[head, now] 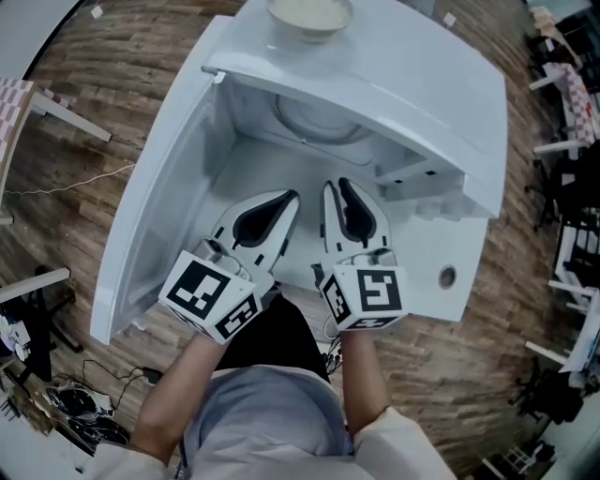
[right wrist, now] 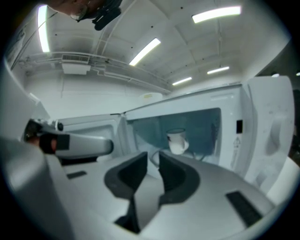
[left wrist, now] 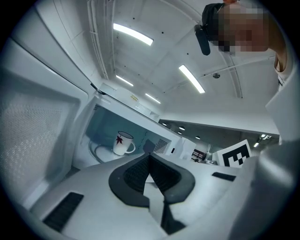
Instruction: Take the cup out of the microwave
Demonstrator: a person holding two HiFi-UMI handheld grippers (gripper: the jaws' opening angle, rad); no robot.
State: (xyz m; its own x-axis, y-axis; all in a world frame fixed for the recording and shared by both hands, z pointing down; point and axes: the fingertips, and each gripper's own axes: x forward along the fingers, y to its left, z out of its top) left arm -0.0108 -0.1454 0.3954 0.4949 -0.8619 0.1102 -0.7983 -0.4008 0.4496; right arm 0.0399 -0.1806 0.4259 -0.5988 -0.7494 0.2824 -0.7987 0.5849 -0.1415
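A white cup (left wrist: 123, 143) with a red leaf print stands upright on the glass turntable (head: 314, 127) inside the white microwave (head: 450, 94). The right gripper view also shows the cup (right wrist: 177, 140), deep in the cavity. In the head view the microwave's top hides it. My left gripper (head: 292, 197) hovers in front of the opening, its jaws shut with nothing in them, also seen at close range (left wrist: 150, 157). Beside it my right gripper (head: 335, 185) points into the cavity, its jaws slightly open (right wrist: 153, 157) and empty. Both are well short of the cup.
The microwave door (head: 159, 216) stands swung open at the left. A pale bowl (head: 309, 14) sits on the microwave's top. The control panel (head: 450, 272) is at the right. Wooden floor, cables (head: 84, 394) and furniture legs surround the unit.
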